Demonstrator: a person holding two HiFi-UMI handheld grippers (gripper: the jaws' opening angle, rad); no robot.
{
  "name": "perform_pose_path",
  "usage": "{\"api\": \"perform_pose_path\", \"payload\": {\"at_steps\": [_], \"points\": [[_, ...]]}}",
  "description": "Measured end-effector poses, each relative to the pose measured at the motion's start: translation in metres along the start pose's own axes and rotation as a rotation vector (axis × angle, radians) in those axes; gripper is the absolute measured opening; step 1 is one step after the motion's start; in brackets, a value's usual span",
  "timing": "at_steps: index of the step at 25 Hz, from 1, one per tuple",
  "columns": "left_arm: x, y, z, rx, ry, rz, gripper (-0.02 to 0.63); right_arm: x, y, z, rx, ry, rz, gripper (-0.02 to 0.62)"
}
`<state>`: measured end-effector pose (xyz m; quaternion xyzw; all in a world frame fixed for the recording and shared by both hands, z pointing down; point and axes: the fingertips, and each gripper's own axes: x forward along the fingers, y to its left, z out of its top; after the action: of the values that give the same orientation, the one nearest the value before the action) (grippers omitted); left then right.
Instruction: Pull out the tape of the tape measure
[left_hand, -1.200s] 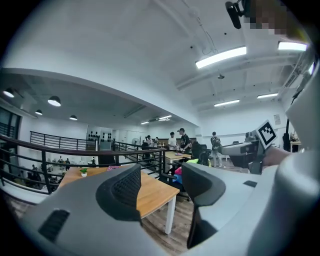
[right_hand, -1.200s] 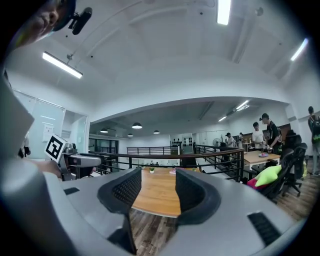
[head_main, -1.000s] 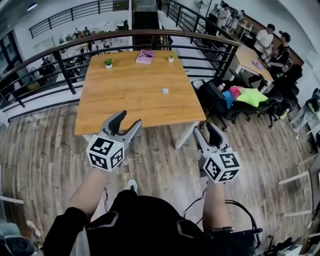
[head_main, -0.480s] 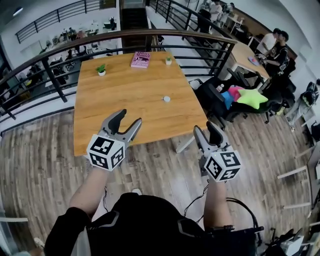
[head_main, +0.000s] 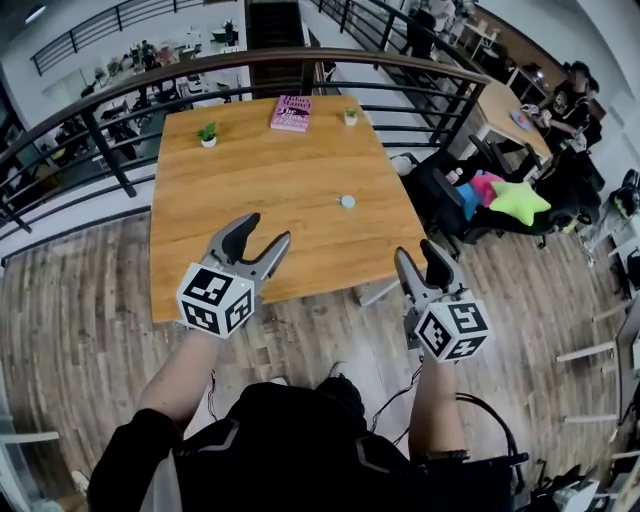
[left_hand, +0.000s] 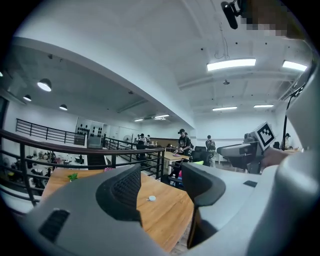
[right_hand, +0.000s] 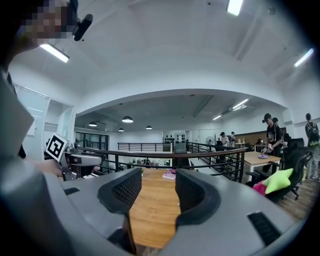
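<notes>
A small round white tape measure (head_main: 347, 201) lies on the wooden table (head_main: 250, 190), right of its middle; it also shows as a white dot (left_hand: 151, 198) in the left gripper view. Both grippers hang in the air short of the table's near edge, well apart from the tape measure. My left gripper (head_main: 266, 230) is open with nothing between its fingers, and its tips overlap the near edge in the head view. My right gripper (head_main: 417, 250) is open and empty too, off the table's near right corner. In the right gripper view the tape measure is not visible.
A pink book (head_main: 291, 113) and two small potted plants (head_main: 208, 133) (head_main: 350, 116) stand at the table's far end, before a dark railing (head_main: 90, 115). Right of the table are dark chairs with a green star cushion (head_main: 520, 200). People sit at another table (head_main: 510, 115) beyond.
The table has drawn a little closer and shifted in the head view as the person steps toward it. Both grippers stay open, held at about the same spots.
</notes>
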<state>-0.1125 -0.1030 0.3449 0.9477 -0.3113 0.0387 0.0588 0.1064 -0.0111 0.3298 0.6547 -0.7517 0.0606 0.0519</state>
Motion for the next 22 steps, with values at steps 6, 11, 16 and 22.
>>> {"api": "perform_pose_path", "payload": {"at_steps": [6, 11, 16, 22], "points": [[0.043, 0.022, -0.001, 0.004, 0.009, 0.061, 0.265, 0.054, -0.038, -0.002, 0.007, -0.005, 0.061, 0.213], [0.084, 0.045, 0.014, 0.006, 0.003, 0.155, 0.264, 0.103, -0.080, 0.006, -0.010, -0.008, 0.138, 0.213], [0.132, 0.049, 0.022, 0.013, 0.007, 0.209, 0.264, 0.147, -0.125, 0.015, -0.007, -0.015, 0.203, 0.213], [0.174, 0.058, 0.035, 0.002, 0.013, 0.266, 0.264, 0.188, -0.162, 0.023, -0.003, -0.007, 0.281, 0.213]]}}
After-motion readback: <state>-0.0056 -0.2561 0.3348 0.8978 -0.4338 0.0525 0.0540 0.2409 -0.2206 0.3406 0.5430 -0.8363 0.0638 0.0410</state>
